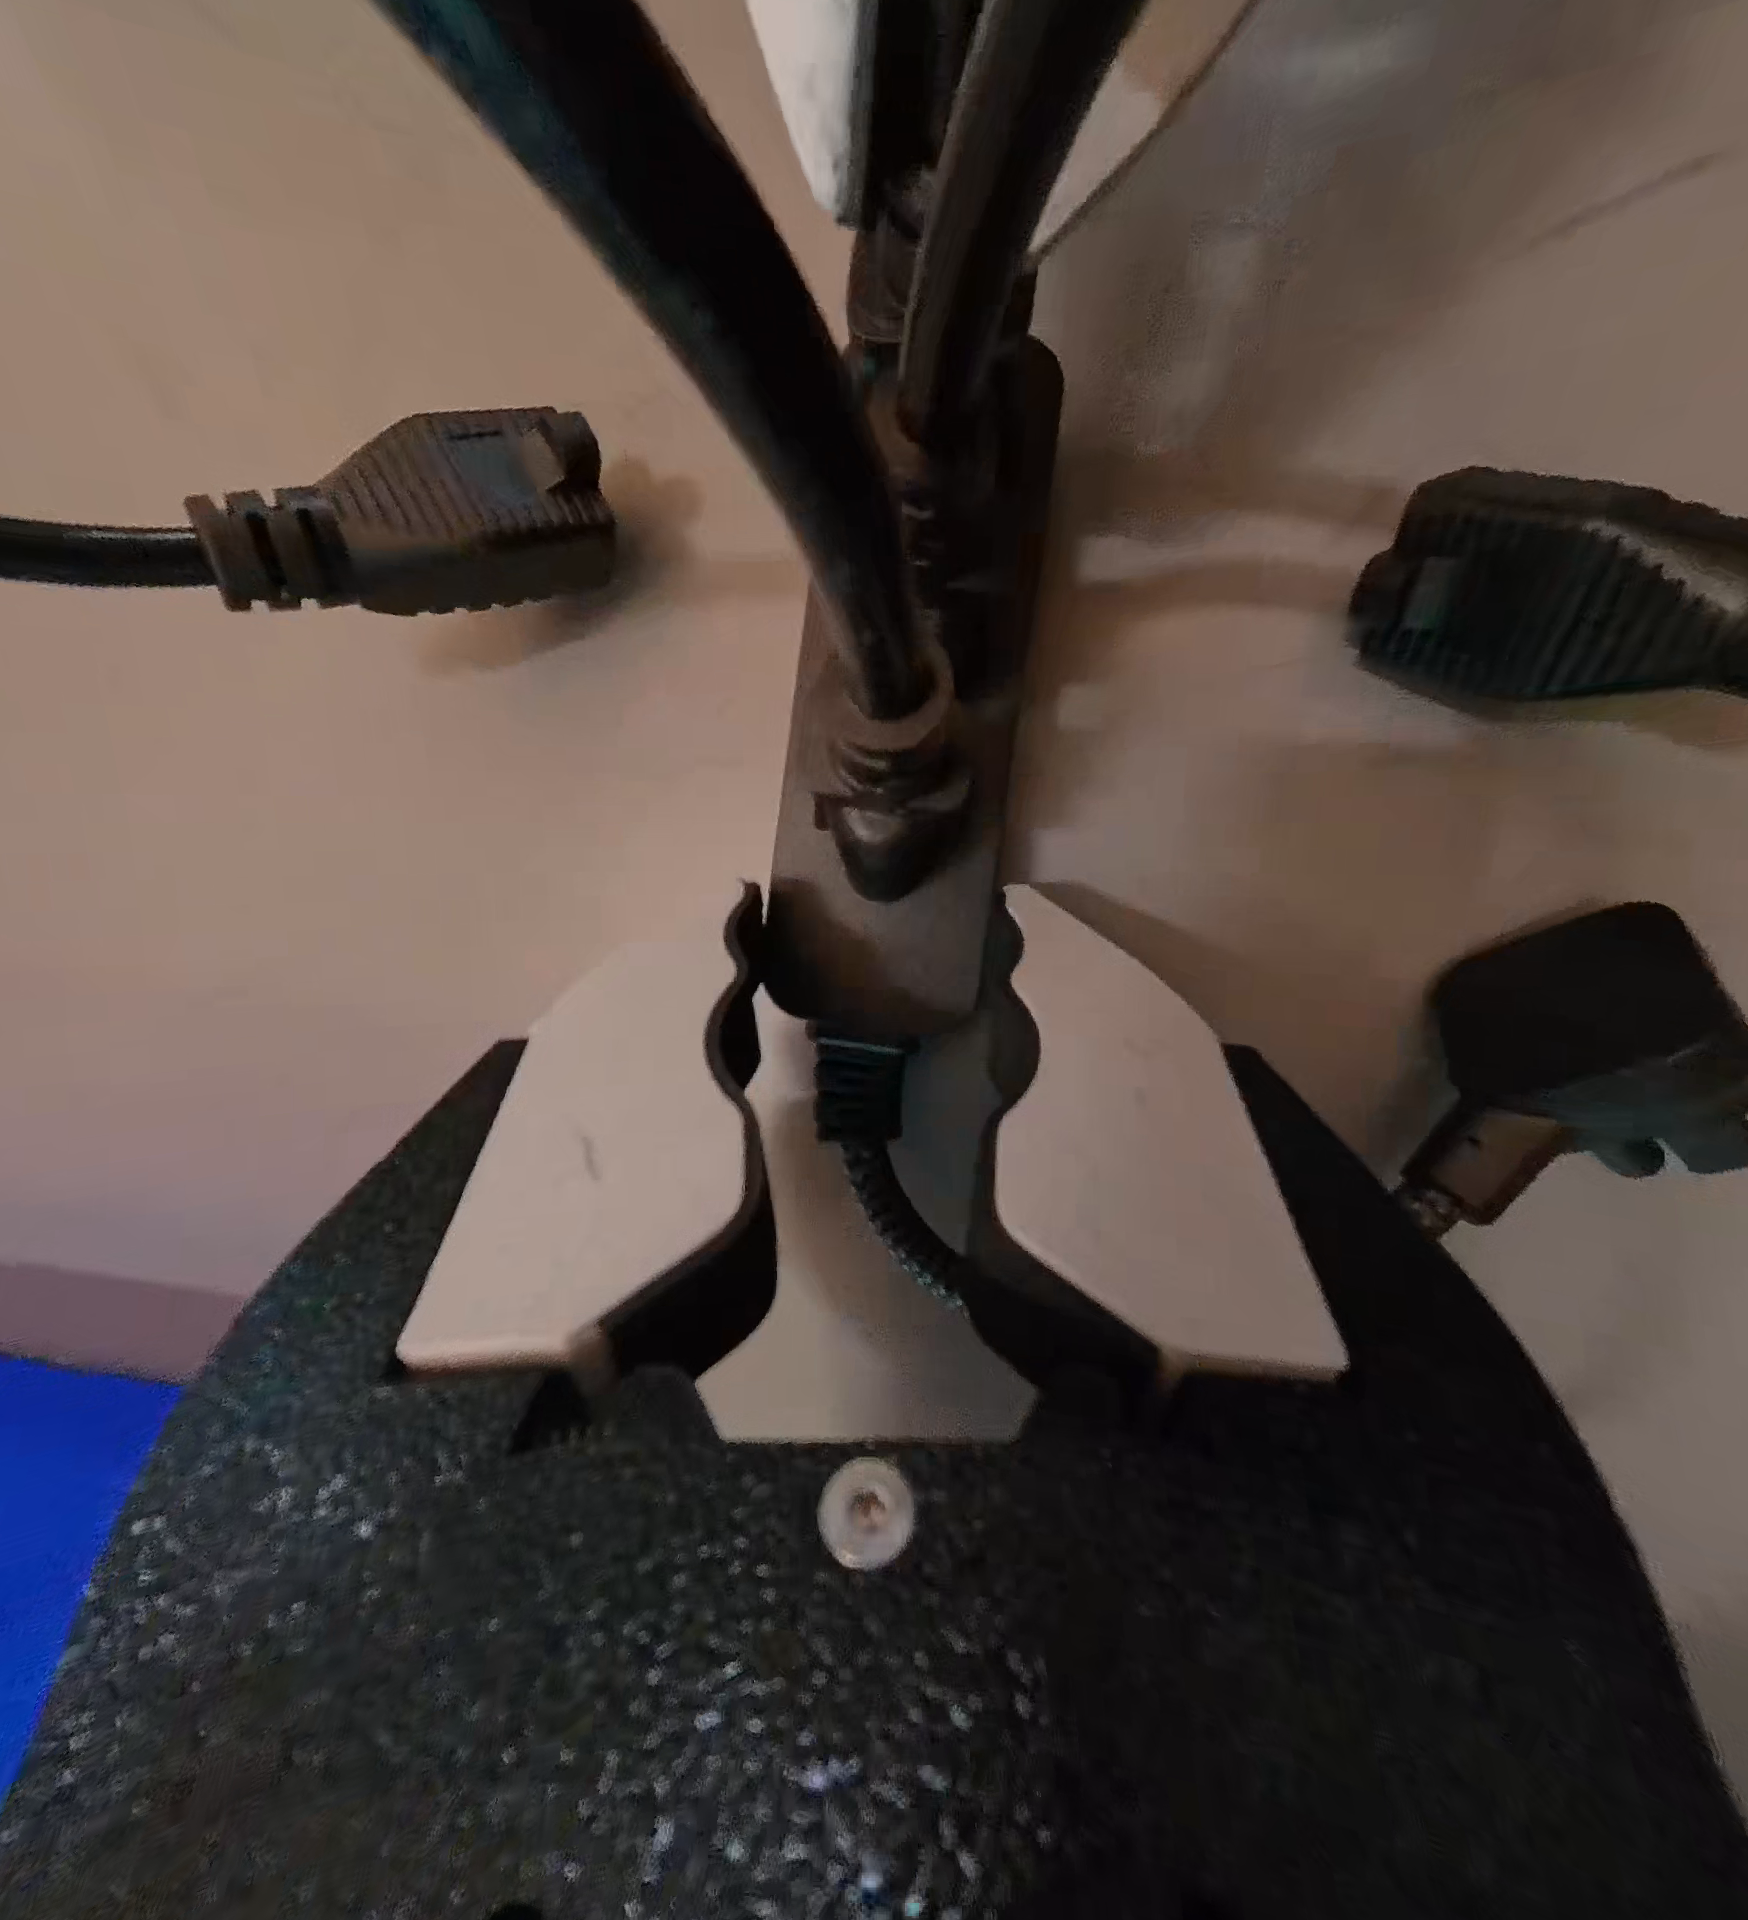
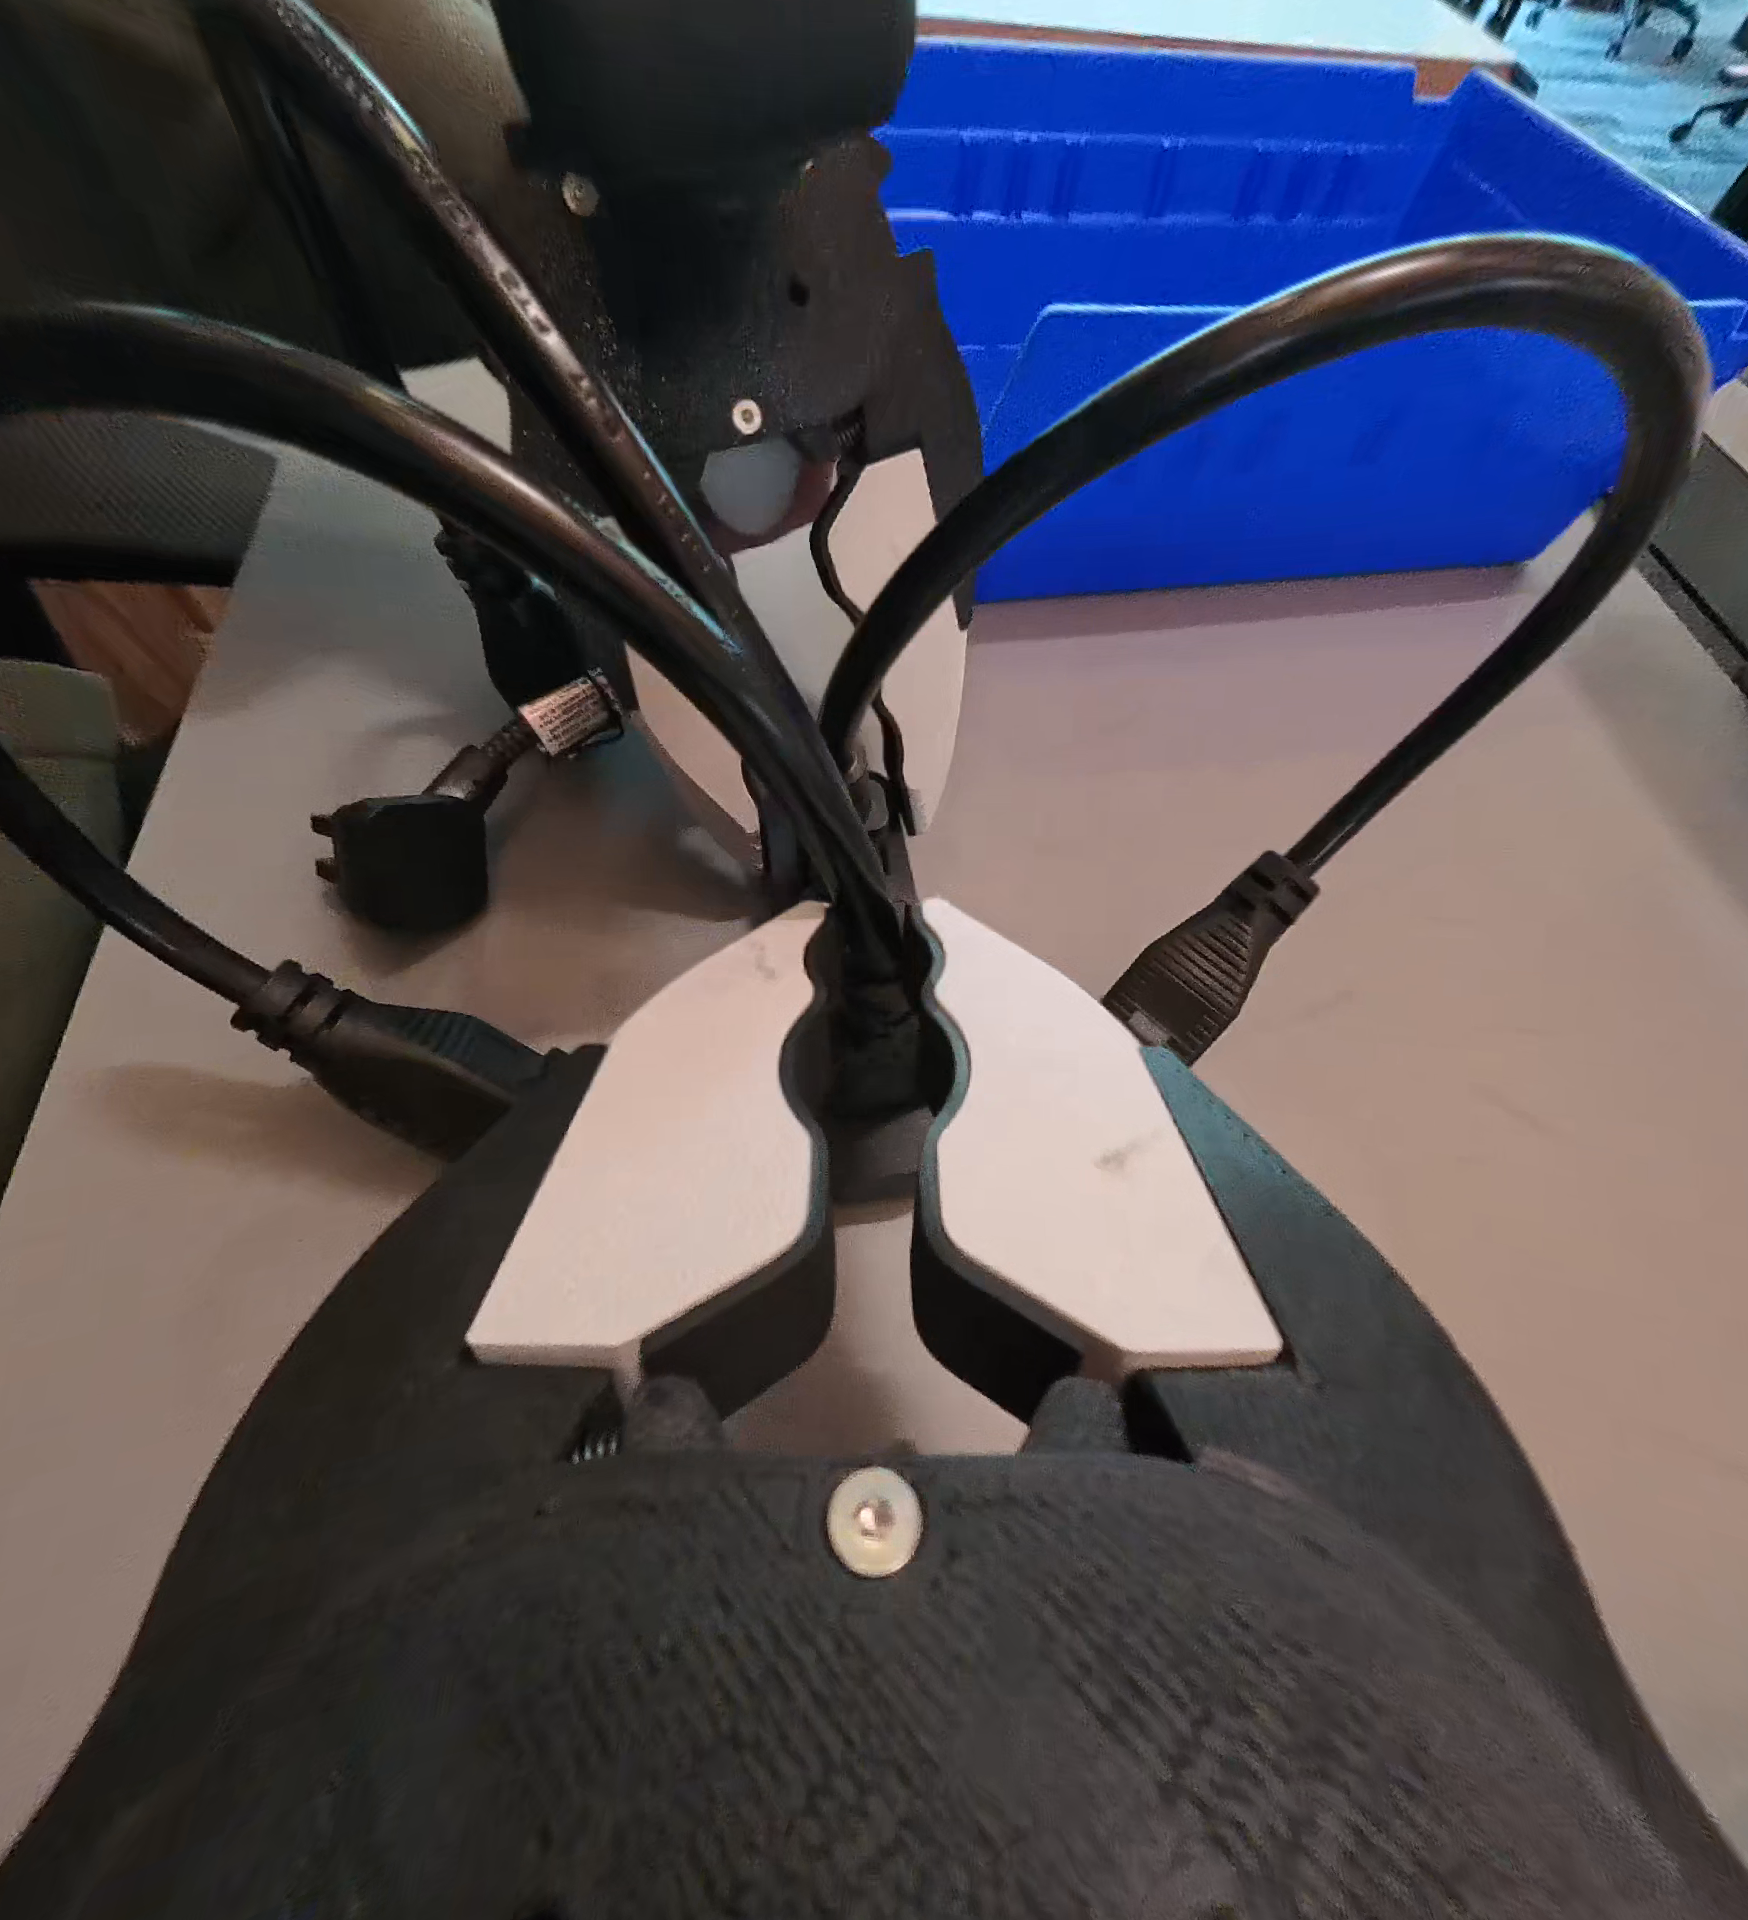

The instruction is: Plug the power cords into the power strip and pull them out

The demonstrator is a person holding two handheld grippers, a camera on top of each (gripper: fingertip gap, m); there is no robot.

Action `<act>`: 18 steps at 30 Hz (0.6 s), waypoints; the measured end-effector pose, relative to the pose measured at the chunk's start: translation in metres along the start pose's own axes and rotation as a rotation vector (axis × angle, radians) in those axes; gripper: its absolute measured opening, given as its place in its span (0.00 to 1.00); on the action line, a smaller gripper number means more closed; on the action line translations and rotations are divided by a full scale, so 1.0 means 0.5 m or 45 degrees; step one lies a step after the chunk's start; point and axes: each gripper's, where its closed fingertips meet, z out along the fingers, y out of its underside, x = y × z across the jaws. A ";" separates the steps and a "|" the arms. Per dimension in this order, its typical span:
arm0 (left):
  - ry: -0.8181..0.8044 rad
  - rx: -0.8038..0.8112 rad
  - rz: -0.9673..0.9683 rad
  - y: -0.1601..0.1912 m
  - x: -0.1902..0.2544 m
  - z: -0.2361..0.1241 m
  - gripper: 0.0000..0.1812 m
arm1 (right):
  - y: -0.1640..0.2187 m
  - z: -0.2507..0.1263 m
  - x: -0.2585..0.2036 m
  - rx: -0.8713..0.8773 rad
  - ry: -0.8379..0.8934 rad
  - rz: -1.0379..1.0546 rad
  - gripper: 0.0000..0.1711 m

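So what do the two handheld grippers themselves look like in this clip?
Both match: the left gripper and right gripper have a speckled, rough black body with one silver screw at its centre, and two pale flat fingers with wavy black-lined inner edges. A small spring shows by the right one's base.

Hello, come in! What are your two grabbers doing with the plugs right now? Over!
Left gripper shut on power strip end. Right gripper shut on a plug seated in the strip. Looping cords crowd the fingers; loose plugs lie alongside.

1 strip, 3 cords plugged in. 2 loose connector ends, 1 loose plug. 1 blue bin.
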 end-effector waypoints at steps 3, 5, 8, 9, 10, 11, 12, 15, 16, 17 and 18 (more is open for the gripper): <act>0.045 0.021 -0.003 -0.005 0.001 0.001 0.22 | 0.002 0.000 0.003 -0.080 0.011 -0.005 0.06; 0.070 0.024 -0.014 -0.005 0.001 0.008 0.23 | 0.005 -0.001 0.004 -0.125 0.021 0.004 0.07; 0.084 0.065 -0.028 -0.004 0.002 0.017 0.23 | 0.009 -0.003 0.005 -0.163 0.029 0.011 0.10; 0.089 0.086 -0.039 -0.005 0.003 0.018 0.23 | 0.010 -0.005 0.006 -0.174 0.038 0.010 0.10; 0.084 0.108 -0.038 -0.007 0.004 0.019 0.23 | 0.011 -0.005 0.006 -0.182 0.041 0.009 0.09; 0.070 0.130 -0.028 -0.008 0.004 0.022 0.24 | 0.012 -0.006 0.006 -0.193 0.039 0.000 0.10; 0.062 0.150 -0.021 -0.009 0.004 0.023 0.23 | 0.014 -0.007 0.006 -0.203 0.038 -0.014 0.11; 0.080 0.189 -0.010 -0.010 0.004 0.024 0.24 | 0.034 -0.007 0.008 -0.308 0.028 -0.023 0.13; 0.080 0.188 -0.009 -0.010 0.004 0.024 0.24 | 0.041 -0.008 0.010 -0.351 0.032 -0.040 0.11; 0.078 0.185 -0.006 -0.010 0.004 0.024 0.24 | 0.042 -0.009 0.009 -0.379 0.019 -0.050 0.09; 0.080 0.180 -0.004 -0.009 0.004 0.024 0.24 | 0.042 -0.010 0.009 -0.414 0.001 -0.049 0.09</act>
